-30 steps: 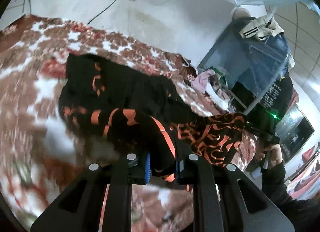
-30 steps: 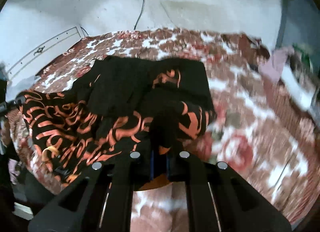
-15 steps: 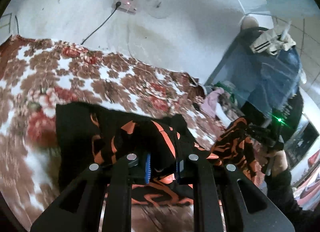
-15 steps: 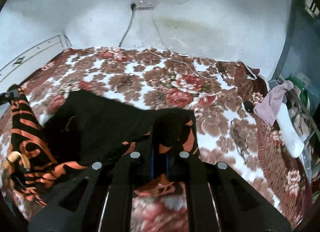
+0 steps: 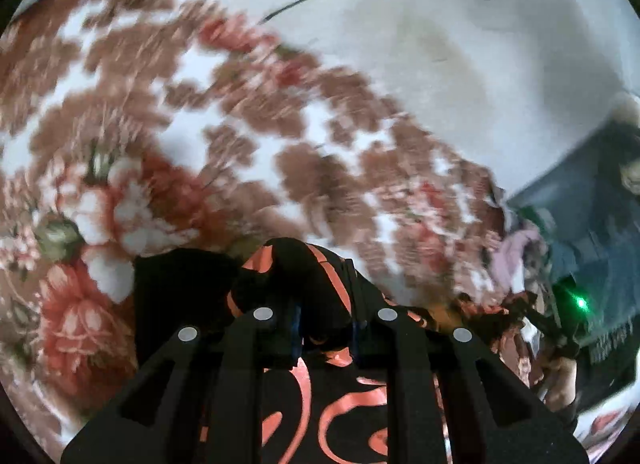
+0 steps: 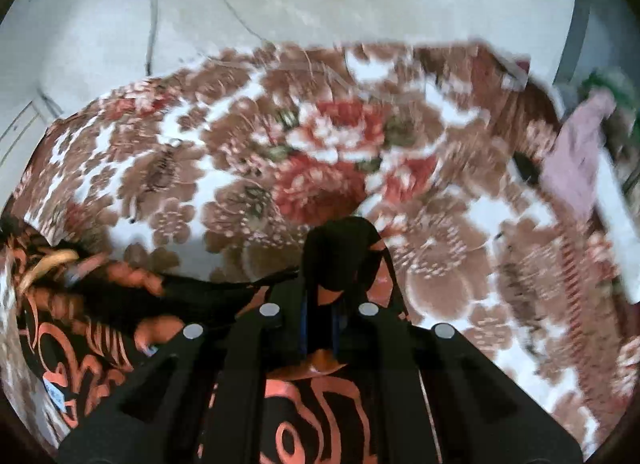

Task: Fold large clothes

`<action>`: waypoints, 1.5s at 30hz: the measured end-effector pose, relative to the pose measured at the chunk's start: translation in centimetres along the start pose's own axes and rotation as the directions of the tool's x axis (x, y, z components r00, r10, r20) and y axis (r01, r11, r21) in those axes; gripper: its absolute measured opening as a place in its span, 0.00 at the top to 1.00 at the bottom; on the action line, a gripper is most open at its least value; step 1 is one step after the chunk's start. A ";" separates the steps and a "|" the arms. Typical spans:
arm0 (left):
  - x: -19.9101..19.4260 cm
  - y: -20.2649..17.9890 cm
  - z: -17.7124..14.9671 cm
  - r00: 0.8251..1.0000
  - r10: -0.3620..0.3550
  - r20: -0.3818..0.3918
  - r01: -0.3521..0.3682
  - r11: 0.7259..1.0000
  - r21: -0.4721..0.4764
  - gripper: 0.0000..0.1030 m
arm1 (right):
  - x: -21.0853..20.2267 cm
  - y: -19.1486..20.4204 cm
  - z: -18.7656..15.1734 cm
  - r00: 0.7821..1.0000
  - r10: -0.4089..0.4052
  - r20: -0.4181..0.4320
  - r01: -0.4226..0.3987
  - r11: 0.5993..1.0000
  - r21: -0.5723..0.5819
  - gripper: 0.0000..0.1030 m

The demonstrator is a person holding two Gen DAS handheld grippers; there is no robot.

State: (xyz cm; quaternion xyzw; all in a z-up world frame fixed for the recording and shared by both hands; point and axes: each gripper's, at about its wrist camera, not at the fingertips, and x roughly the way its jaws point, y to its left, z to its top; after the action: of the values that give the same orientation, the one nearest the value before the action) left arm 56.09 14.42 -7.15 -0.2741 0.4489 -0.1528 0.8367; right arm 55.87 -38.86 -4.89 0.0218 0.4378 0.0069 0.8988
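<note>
The black and orange garment (image 5: 320,284), clamped in both the left gripper (image 5: 324,328) and right gripper (image 6: 320,316), has been drawn off the far bedspread (image 6: 240,168), apparently to lay a fold.

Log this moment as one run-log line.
left gripper: shut on black-and-orange garment | right gripper: shut on same garment | surface: floral blanket | fold: not finished

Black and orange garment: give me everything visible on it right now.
The garment is thin, limp black fabric with orange swirls and stripes. A bunched fold is pinched in the left tool, another in the right tool. The rest hangs below both tools, spreading leftward in the right wrist view. It lies over the near edge of the floral blanket. Its full shape is hidden, and both views are blurred.
</note>
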 end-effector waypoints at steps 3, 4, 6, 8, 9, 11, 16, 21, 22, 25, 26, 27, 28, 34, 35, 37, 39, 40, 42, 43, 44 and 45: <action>3.6 2.6 0.2 0.998 0.017 -0.062 -0.020 0.999 -0.042 0.80 | 3.8 -0.8 0.0 0.999 -0.015 -0.049 0.015 1.000 0.002 0.83; 4.4 3.2 0.2 0.998 0.009 -0.069 -0.013 0.999 -0.053 0.79 | 5.0 -0.8 -0.2 0.997 -0.037 -0.065 0.036 0.999 -0.020 0.78; 5.1 3.6 0.1 0.997 -0.020 -0.078 0.017 0.999 -0.049 0.70 | 6.1 -1.2 -0.4 0.996 -0.051 -0.078 0.048 0.998 -0.034 0.57; 5.1 3.6 0.1 0.996 -0.041 -0.084 0.039 0.999 -0.031 0.58 | 6.0 -2.0 -0.6 0.996 -0.071 -0.062 0.069 0.997 -0.036 0.24; 4.6 3.6 0.2 0.995 -0.055 -0.079 0.053 0.998 -0.027 0.51 | 5.7 -2.4 -0.6 0.994 -0.106 -0.036 0.105 0.994 -0.044 0.09; 3.6 3.4 0.5 0.998 -0.041 -0.053 0.040 0.999 -0.011 0.31 | 4.1 -3.4 -0.6 0.992 -0.126 0.022 0.127 0.991 -0.053 0.09; -1.7 3.2 1.4 0.995 0.032 0.094 -0.036 0.999 0.036 0.16 | 1.7 -4.7 -1.0 0.994 -0.085 0.063 0.089 0.995 -0.053 0.09; -1.4 2.5 1.1 0.964 0.238 0.117 -0.257 0.945 0.201 0.16 | 2.2 -3.5 -1.4 0.984 -0.151 0.098 0.164 0.977 -0.136 0.09; -0.7 2.6 1.0 0.953 0.280 0.117 -0.301 0.923 0.239 0.16 | 2.8 -3.4 -1.4 0.980 -0.177 0.095 0.190 0.970 -0.153 0.09; 1.9 2.8 0.7 0.932 0.348 0.104 -0.362 0.869 0.338 0.16 | 5.0 -3.6 -1.4 0.973 -0.216 0.080 0.227 0.956 -0.186 0.09; 2.4 3.0 0.8 0.937 0.334 0.103 -0.349 0.871 0.347 0.16 | 5.7 -3.9 -1.4 0.973 -0.221 0.072 0.231 0.955 -0.184 0.09; 2.8 3.0 0.9 0.943 0.316 0.109 -0.334 0.877 0.345 0.16 | 6.5 -4.2 -1.4 0.974 -0.218 0.065 0.226 0.958 -0.177 0.09; 3.2 3.0 0.9 0.952 0.284 0.115 -0.306 0.889 0.340 0.16 | 7.1 -4.5 -1.3 0.978 -0.198 0.063 0.206 0.964 -0.167 0.09; 6.4 1.9 0.3 0.976 0.205 0.080 -0.220 0.888 0.404 0.16 | 9.5 -4.5 -1.1 0.992 -0.111 0.066 0.122 0.974 -0.189 0.09; 6.9 1.9 0.1 0.978 0.197 0.066 -0.207 0.889 0.408 0.16 | 10.0 -4.5 -1.0 0.993 -0.102 0.053 0.110 0.977 -0.185 0.10; 7.9 2.1 -0.2 0.983 0.180 0.037 -0.179 0.897 0.405 0.17 | 10.9 -4.5 -0.8 0.996 -0.088 0.034 0.092 0.982 -0.164 0.10; 8.6 2.4 -0.5 0.984 0.176 0.022 -0.170 0.900 0.401 0.18 | 11.8 -4.6 -0.7 0.995 -0.098 0.015 0.099 0.985 -0.138 0.10; 8.8 2.5 -0.6 0.985 0.174 0.016 -0.166 0.901 0.400 0.18 | 12.1 -4.7 -0.7 0.995 -0.104 0.006 0.104 0.986 -0.129 0.10; 8.7 2.6 -0.8 0.989 0.151 0.010 -0.142 0.904 0.403 0.23 | 12.0 -4.9 -0.6 0.994 -0.111 0.005 0.110 0.987 -0.119 0.09; 8.5 2.8 -0.8 0.990 0.144 0.012 -0.136 0.906 0.401 0.23 | 11.9 -5.0 -0.6 0.993 -0.114 0.009 0.115 0.987 -0.113 0.09; 8.4 2.9 -0.8 0.991 0.136 0.013 -0.130 0.909 0.396 0.23 | 11.6 -5.2 -0.4 0.992 -0.128 0.017 0.129 0.986 -0.103 0.09; 8.3 3.0 -0.7 0.991 0.131 0.014 -0.126 0.913 0.389 0.23 | 11.2 -5.6 -0.3 0.989 -0.142 0.029 0.144 0.985 -0.090 0.09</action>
State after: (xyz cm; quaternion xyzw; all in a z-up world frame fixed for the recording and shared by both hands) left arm 60.09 12.45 -14.83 -0.0717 0.4316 -0.1851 0.8799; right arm 62.53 -44.13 -14.11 -0.0510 0.4271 -0.0376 0.9020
